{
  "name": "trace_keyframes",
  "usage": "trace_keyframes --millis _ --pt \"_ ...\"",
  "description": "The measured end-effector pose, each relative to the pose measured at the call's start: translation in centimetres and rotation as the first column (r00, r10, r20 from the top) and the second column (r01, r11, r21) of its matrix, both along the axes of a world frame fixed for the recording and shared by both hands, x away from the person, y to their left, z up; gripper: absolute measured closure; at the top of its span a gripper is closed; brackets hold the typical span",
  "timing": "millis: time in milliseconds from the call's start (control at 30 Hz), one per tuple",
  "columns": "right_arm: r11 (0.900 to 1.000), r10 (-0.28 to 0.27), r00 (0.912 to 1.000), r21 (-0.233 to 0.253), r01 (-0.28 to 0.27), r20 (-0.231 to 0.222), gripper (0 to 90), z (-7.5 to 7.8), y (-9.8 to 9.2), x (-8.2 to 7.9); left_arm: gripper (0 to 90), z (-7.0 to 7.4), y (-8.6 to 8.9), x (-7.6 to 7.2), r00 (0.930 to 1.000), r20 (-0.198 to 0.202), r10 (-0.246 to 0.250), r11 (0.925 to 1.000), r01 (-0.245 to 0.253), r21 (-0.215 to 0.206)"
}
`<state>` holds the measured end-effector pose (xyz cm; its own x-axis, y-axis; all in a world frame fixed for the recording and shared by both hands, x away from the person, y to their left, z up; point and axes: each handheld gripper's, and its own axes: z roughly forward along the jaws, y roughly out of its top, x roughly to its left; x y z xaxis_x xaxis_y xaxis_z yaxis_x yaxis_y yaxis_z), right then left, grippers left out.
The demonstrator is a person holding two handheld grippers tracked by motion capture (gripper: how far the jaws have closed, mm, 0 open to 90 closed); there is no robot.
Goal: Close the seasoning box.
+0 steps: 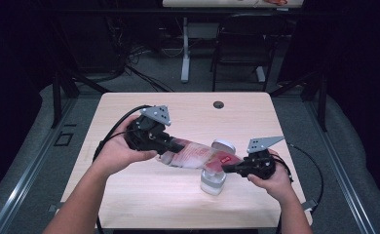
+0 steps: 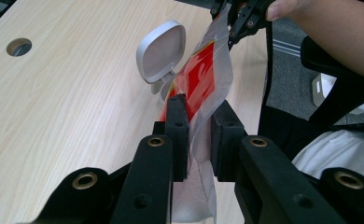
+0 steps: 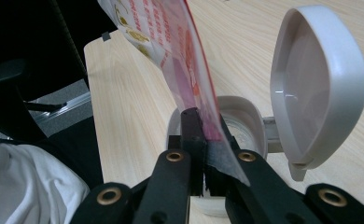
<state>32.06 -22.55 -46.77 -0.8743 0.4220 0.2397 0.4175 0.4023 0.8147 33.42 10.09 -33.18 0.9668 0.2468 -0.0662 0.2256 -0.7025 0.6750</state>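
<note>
Right, both hands are working one pouch (image 1: 198,157) over an open container (image 1: 213,181).

Left gripper (image 1: 174,145) is clamping one end of the pouch, fingers (image 2: 177,122) pinched onto the film either side. Right gripper (image 1: 225,168) is clamping the opposite end, fingers (image 3: 192,135) closed hard on the bottom edge, directly above the container mouth (image 3: 238,122).

Pouch is hanging in the air between the two grippers, stretched out, not touching the tabletop (image 1: 129,195). It's tilting down toward the right gripper's end, so the low corner is sitting over the opening.

Container is standing upright on the tabletop near the front right, flip lid (image 3: 318,84) swung back and standing open on its hinge.

Status, as I'm reading it: lid open, pouch picked up and lined up over the mouth, so setup looks done. Can't tell whether the pouch is torn open or whether anything is flowing; no contents visible falling, and the container's inside is mostly hidden behind the fingers. Likely left: tipping or squeezing the contents in, putting the pouch down, shutting the lid.

Risk looks like the pouch edge drifting off the mouth.
</note>
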Motion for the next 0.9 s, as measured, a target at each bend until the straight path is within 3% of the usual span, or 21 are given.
trace_keyframes --millis 900 --pt "1.000 0.000 1.0000 0.003 0.000 -0.007 88.8 -0.19 -0.20 0.11 79.4 0.10 -0.36 0.07 1.0000 0.003 -0.003 1.0000 0.003 -0.005"
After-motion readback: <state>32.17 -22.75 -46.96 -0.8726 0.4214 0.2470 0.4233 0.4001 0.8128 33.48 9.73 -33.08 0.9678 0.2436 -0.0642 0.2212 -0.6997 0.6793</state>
